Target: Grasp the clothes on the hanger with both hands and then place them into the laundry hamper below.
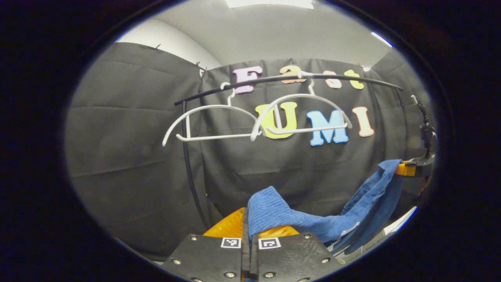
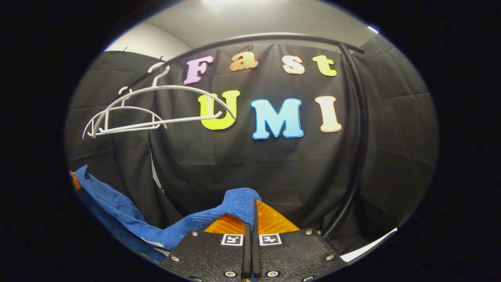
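We have the blue cloth (image 1: 313, 219) off the hangers already — both white hangers (image 1: 254, 117) hang bare on the black rail (image 1: 274, 80), up at twelve o'clock. So the first part looks done. Our left claw (image 1: 246, 223) is pinched tight on one end of the cloth, and our right claw (image 2: 252, 213) is pinched tight on the other end. The cloth sags between them like a little bridge, its long way running from one claw across to the other. What is left, we think — bring it down into the hamper.
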A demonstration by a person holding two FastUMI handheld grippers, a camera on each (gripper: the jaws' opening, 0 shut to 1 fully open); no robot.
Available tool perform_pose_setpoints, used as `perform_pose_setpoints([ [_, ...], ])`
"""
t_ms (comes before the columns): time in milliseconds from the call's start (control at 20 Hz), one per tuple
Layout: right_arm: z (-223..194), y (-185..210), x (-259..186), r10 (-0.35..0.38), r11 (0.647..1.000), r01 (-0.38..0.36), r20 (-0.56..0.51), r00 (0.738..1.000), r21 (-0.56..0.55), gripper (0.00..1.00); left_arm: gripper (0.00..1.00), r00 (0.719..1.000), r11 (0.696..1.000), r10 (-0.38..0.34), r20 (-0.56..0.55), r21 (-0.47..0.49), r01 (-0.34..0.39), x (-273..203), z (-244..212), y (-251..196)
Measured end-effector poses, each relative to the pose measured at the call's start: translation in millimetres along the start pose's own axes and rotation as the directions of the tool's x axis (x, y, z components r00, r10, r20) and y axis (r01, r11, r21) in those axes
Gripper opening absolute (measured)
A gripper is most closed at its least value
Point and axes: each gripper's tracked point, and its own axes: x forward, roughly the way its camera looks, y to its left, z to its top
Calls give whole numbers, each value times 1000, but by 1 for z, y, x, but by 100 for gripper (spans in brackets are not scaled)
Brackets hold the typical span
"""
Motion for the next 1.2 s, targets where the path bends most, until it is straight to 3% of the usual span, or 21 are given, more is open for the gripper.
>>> perform_pose_setpoints([
  [600, 33, 93, -142, 122, 992, -120, 82, 989, -36, 1, 0, 958, 965, -262, 115, 14, 262, -116, 51, -79],
  [850, 22, 109, -160, 141, 990, -138, 83, 987, -41, 1, 1, 939, 944, -320, 126, -40, 327, -118, 38, -105],
  [1200, -49, 103, -147, 122, 992, -123, -22, 992, -16, 1, 1, 917, 909, -393, 67, -124, 398, -111, -22, -149],
])
